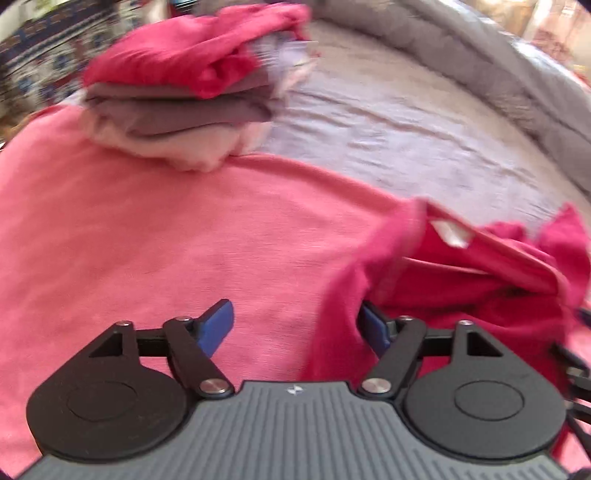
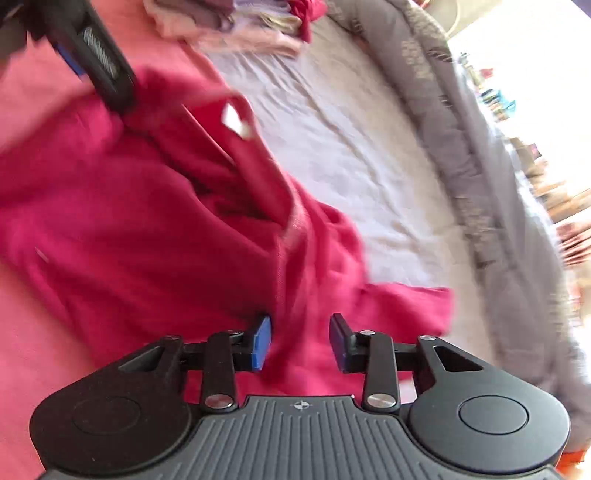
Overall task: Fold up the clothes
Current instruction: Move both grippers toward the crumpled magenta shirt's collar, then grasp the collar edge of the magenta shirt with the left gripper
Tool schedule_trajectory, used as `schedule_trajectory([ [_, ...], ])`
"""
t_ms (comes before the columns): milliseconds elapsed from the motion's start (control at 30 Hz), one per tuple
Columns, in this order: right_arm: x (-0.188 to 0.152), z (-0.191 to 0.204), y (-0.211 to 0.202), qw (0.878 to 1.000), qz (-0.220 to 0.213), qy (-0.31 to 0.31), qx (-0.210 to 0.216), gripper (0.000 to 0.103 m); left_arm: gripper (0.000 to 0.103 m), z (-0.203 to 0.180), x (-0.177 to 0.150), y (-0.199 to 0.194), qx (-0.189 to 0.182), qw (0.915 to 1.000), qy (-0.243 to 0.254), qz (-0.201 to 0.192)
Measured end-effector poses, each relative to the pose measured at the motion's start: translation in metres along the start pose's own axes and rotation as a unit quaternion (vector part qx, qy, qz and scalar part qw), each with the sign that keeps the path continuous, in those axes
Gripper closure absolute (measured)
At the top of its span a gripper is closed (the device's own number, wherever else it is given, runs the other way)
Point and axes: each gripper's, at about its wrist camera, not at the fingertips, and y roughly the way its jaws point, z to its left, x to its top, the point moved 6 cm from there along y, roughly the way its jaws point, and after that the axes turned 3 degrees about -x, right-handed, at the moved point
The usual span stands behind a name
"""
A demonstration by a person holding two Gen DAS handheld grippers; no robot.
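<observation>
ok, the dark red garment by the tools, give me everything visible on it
The dark red garment is a soft knit-looking piece, crumpled and unfolded, with a white label showing at an opened edge. It lies on a lighter pink cloth on the bed, one flap spilling onto the pale sheet. Fabric sits between the right tool fingers; whether they pinch it is unclear. The left tool stands open, its right finger against the bunched edge.

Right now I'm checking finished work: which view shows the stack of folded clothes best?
The left wrist view: the stack of folded clothes sits whole, layers visible, though blurred. The right wrist view catches only its edge at the top.
</observation>
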Motion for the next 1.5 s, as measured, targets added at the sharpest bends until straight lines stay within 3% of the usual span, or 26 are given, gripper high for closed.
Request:
schedule_trajectory([
  [67,0.005,0.001,-0.004,1.000,-0.015,0.007,0.008,0.068,0.023,-0.006,-0.001,-0.003,-0.005,0.9998,0.018,-0.007],
  [167,0.010,-0.014,-0.026,0.989,-0.062,0.095,0.096,0.068,0.018,-0.013,-0.002,-0.005,0.002,0.9991,0.041,-0.014],
  [200,0.010,-0.022,-0.030,0.984,-0.071,0.124,0.108,0.067,0.018,-0.015,-0.002,-0.006,0.004,0.9987,0.048,-0.017],
  [267,0.008,-0.036,-0.026,0.987,-0.055,0.139,0.058,0.067,0.018,-0.015,-0.003,-0.001,0.030,0.9976,0.060,-0.012],
  [333,0.002,-0.039,-0.015,0.994,-0.025,0.107,-0.013,0.067,0.019,-0.012,-0.003,0.009,0.070,0.9950,0.071,-0.002],
  [400,-0.009,-0.029,-0.005,0.997,0.007,0.068,-0.040,0.068,0.021,-0.002,-0.003,0.016,0.105,0.9912,0.081,0.002],
  [467,-0.011,-0.013,0.002,0.998,0.021,0.045,-0.030,0.068,0.021,0.013,-0.002,0.018,0.131,0.9885,0.075,0.002],
  [500,-0.008,-0.003,0.000,0.999,0.020,0.038,-0.014,0.069,0.021,0.022,0.000,0.017,0.141,0.9878,0.066,0.002],
  [600,0.003,0.033,-0.032,0.995,-0.036,0.032,0.090,0.069,0.021,0.048,0.006,0.008,0.167,0.9850,0.043,-0.004],
  [633,0.008,0.040,-0.044,0.988,-0.057,0.039,0.140,0.061,0.021,0.052,0.008,0.004,0.165,0.9855,0.041,-0.008],
  [700,0.014,0.046,-0.059,0.979,-0.079,0.055,0.178,0.060,0.023,0.055,0.012,-0.009,0.137,0.9894,0.041,-0.027],
  [800,0.015,0.040,-0.059,0.983,-0.068,0.074,0.150,0.060,0.023,0.036,0.014,-0.032,0.094,0.9885,0.098,-0.067],
  [867,0.010,0.027,-0.051,0.984,-0.058,0.097,0.135,0.060,0.019,0.014,0.009,-0.041,0.064,0.9808,0.163,-0.086],
  [967,0.003,0.006,-0.030,0.986,-0.037,0.124,0.102,0.060,0.016,-0.019,-0.007,-0.033,0.033,0.9664,0.244,-0.073],
  [1033,-0.005,-0.004,-0.026,0.987,-0.031,0.131,0.084,0.058,0.016,-0.030,-0.018,-0.015,0.054,0.9579,0.276,-0.058],
  [1067,-0.009,-0.009,-0.024,0.988,-0.028,0.133,0.075,0.058,0.025,-0.032,-0.023,-0.004,0.069,0.9537,0.288,-0.051],
  [1100,-0.011,-0.014,-0.019,0.989,-0.027,0.130,0.065,0.058,0.043,-0.028,-0.023,0.005,0.082,0.9528,0.289,-0.046],
  [1167,-0.014,-0.022,-0.018,0.991,-0.028,0.125,0.045,0.058,0.050,-0.020,-0.024,0.021,0.105,0.9521,0.285,-0.036],
  [1267,-0.018,-0.030,-0.013,0.992,-0.022,0.121,0.027,0.059,0.048,0.005,-0.011,0.023,0.108,0.9672,0.227,-0.033],
  [1400,-0.013,-0.021,-0.006,0.996,-0.018,0.085,0.016,0.064,0.047,0.023,-0.004,0.024,0.128,0.9685,0.211,-0.034],
  [1500,-0.001,-0.005,-0.005,0.997,-0.029,0.064,0.041,0.064,0.047,0.022,-0.003,0.023,0.133,0.9666,0.217,-0.035],
])
